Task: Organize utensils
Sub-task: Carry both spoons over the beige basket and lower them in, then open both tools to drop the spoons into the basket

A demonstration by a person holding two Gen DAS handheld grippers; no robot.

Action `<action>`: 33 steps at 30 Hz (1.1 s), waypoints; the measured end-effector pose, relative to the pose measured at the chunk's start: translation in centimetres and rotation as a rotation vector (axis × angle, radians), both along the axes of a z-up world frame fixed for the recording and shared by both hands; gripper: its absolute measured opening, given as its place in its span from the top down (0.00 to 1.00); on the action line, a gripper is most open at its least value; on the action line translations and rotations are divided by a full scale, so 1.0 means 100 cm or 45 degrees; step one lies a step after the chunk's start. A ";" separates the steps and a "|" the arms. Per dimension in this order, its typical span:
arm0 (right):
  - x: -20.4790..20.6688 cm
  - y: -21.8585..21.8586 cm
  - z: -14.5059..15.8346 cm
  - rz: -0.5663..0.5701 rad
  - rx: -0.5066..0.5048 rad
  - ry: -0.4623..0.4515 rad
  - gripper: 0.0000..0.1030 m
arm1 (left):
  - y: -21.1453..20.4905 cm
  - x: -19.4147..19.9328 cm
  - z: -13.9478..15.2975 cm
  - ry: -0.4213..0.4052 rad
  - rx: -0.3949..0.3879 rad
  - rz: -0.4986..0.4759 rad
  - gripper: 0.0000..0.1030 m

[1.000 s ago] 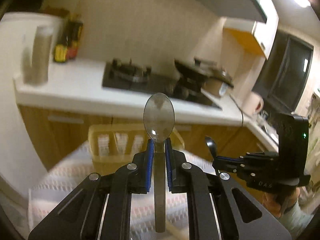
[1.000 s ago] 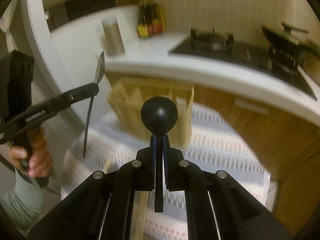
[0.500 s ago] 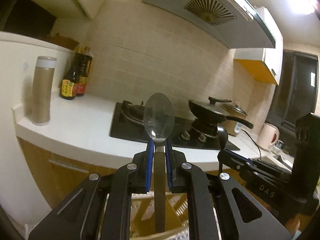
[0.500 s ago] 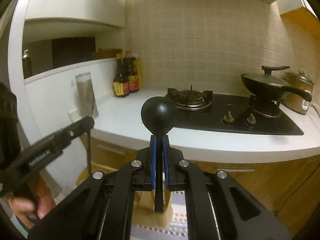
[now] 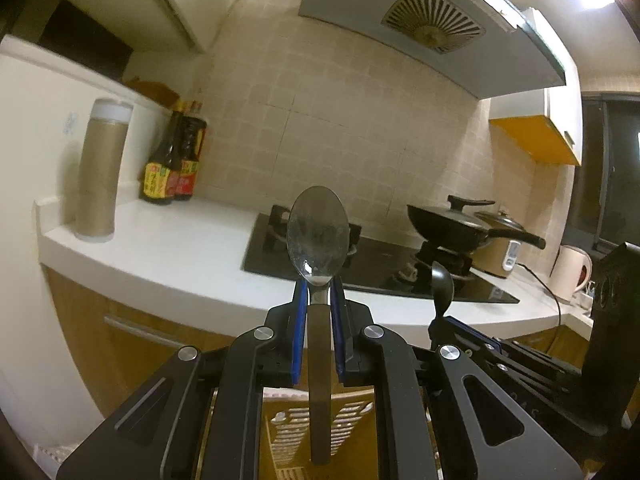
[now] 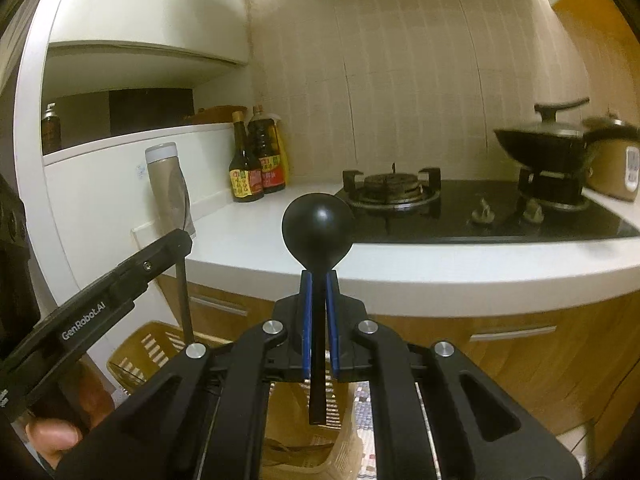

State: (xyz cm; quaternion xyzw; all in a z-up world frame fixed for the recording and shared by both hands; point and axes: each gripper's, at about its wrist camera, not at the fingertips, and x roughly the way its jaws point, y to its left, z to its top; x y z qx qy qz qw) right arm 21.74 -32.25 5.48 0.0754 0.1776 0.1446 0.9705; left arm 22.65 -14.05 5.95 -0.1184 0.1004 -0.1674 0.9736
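- The left gripper [image 5: 319,300] pinches a metal spoon [image 5: 318,236] by the neck, bowl up, handle hanging down between the blue pads [image 5: 299,332].
- The right gripper [image 6: 319,296] pinches a black spoon [image 6: 318,226] the same way, its round bowl up and its handle pointing down.
- Both spoons hang above a yellow slotted basket [image 6: 136,350], which sits low in both views, in front of the white counter [image 5: 180,248].
- The step in hand looks like lowering each spoon, handle first, into the basket.
- To do it well, each handle tip should be lined up over an open compartment before the descent, and kept upright so that it clears the rim.
- The two grippers hang near each other, so lowering one at a time would avoid a knock.
- The pads should part only once the handle tip is well inside.
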 end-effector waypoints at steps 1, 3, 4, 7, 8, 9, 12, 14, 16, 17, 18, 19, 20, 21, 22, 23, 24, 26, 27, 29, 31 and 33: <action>0.001 0.000 -0.004 0.006 0.008 0.008 0.95 | 0.002 0.003 -0.004 0.014 -0.013 -0.002 0.90; 0.002 -0.001 -0.009 0.016 0.024 0.011 0.95 | 0.004 0.006 -0.009 0.026 -0.026 -0.009 0.90; 0.002 -0.002 -0.010 0.020 0.025 0.010 0.95 | 0.004 0.006 -0.011 0.027 -0.025 -0.010 0.90; 0.000 -0.001 -0.013 0.036 0.032 0.008 0.95 | 0.004 0.005 -0.015 0.026 -0.012 -0.016 0.90; -0.002 -0.001 -0.013 0.033 0.030 0.003 0.95 | 0.005 0.005 -0.016 0.027 -0.011 -0.020 0.90; -0.004 -0.001 -0.013 0.035 0.028 0.003 0.95 | 0.005 0.005 -0.016 0.032 -0.012 -0.029 0.90; -0.010 -0.002 -0.013 0.056 0.029 0.019 0.94 | 0.007 0.002 -0.017 0.040 -0.016 -0.040 0.87; -0.014 -0.003 -0.014 0.086 0.021 0.045 0.93 | 0.009 -0.002 -0.018 0.043 -0.012 -0.049 0.72; -0.018 -0.006 -0.014 0.111 0.036 0.067 0.89 | 0.011 -0.008 -0.017 0.045 -0.006 -0.046 0.71; -0.021 -0.008 -0.013 0.117 0.046 0.074 0.83 | 0.013 -0.010 -0.016 0.049 -0.008 -0.054 0.70; -0.025 -0.010 -0.012 0.114 0.056 0.079 0.78 | 0.015 -0.014 -0.014 0.053 -0.015 -0.063 0.69; -0.030 -0.013 -0.011 0.108 0.066 0.081 0.61 | 0.017 -0.018 -0.012 0.053 -0.023 -0.065 0.67; -0.033 -0.016 -0.010 0.100 0.073 0.080 0.48 | 0.020 -0.021 -0.010 0.052 -0.030 -0.066 0.65; -0.041 -0.020 -0.006 0.075 0.084 0.060 0.39 | 0.022 -0.025 -0.007 0.049 -0.038 -0.069 0.64; -0.047 -0.023 -0.004 0.056 0.082 0.041 0.39 | 0.025 -0.030 -0.004 0.048 -0.048 -0.075 0.64; -0.052 -0.024 -0.001 0.043 0.066 0.037 0.39 | 0.029 -0.036 0.000 0.051 -0.059 -0.085 0.64; -0.058 -0.024 0.002 0.037 0.051 0.041 0.39 | 0.031 -0.040 0.002 0.052 -0.065 -0.094 0.63; -0.069 -0.026 0.008 0.023 0.037 0.044 0.39 | 0.035 -0.052 0.009 0.059 -0.071 -0.111 0.63; -0.078 -0.025 0.012 0.015 0.017 0.046 0.39 | 0.037 -0.060 0.012 0.062 -0.067 -0.114 0.62; -0.089 -0.023 0.019 -0.001 -0.029 0.051 0.39 | 0.040 -0.072 0.018 0.070 -0.055 -0.118 0.59; -0.102 -0.020 0.025 0.007 -0.063 0.066 0.39 | 0.043 -0.084 0.022 0.098 -0.030 -0.128 0.57; -0.112 -0.014 0.028 0.023 -0.104 0.121 0.39 | 0.047 -0.096 0.023 0.132 -0.010 -0.132 0.57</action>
